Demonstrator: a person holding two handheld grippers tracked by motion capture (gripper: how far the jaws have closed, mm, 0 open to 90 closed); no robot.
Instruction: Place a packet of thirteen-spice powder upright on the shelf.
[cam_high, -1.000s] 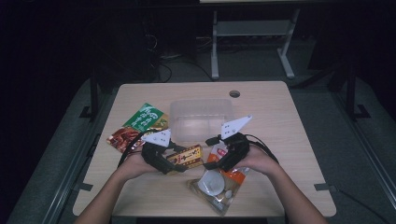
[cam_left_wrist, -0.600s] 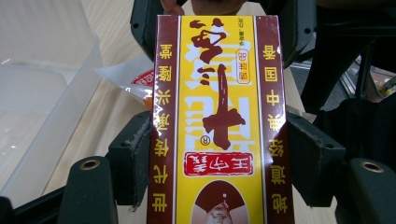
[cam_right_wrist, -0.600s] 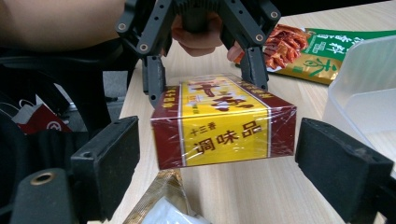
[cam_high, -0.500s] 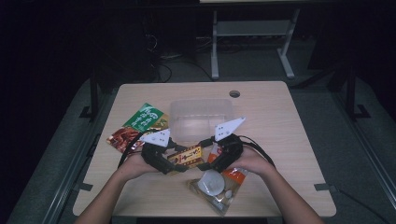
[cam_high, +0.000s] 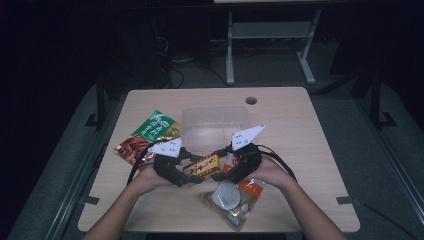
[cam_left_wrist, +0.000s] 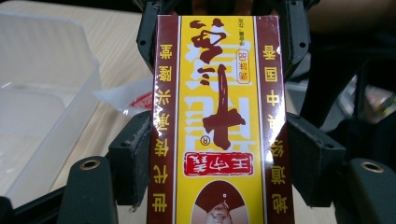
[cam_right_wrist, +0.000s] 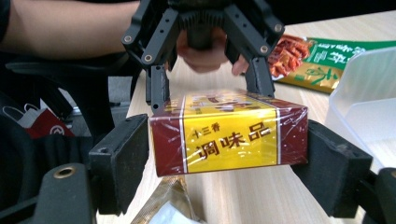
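Spanning the gap between the two hands, the yellow and maroon box (cam_high: 202, 166) hangs just above the table (cam_high: 310, 135), in front of the clear plastic container (cam_high: 216, 120).

The left gripper (cam_high: 181, 172) grips one end of it. In the left gripper view the box (cam_left_wrist: 219, 121) runs straight away from the camera, lying lengthwise between the two black jaws, and the pads (cam_left_wrist: 133, 158) press flat against its long maroon sides. The jaws stand fairly wide, set by the width of the box.

The right gripper (cam_high: 231, 168) meets the box at the opposite end. In the right gripper view the box (cam_right_wrist: 229, 133) lies crosswise, its short yellow end panel facing the camera, with one jaw at each maroon edge. These jaws have just been closing with the box between them. The left pad (cam_right_wrist: 123, 158) sits against the box's edge, and the right pad (cam_right_wrist: 327, 158) is at the other edge; whether either presses firmly I cannot tell for sure, though both appear in contact. Beyond the box, the left gripper (cam_right_wrist: 205, 84) shows from the front, its fingers clamped over the far end.

A clear bag of snacks (cam_high: 232, 197) lies on the table just below the right gripper, and a green and red packet (cam_high: 150, 135) lies to the left of the container.
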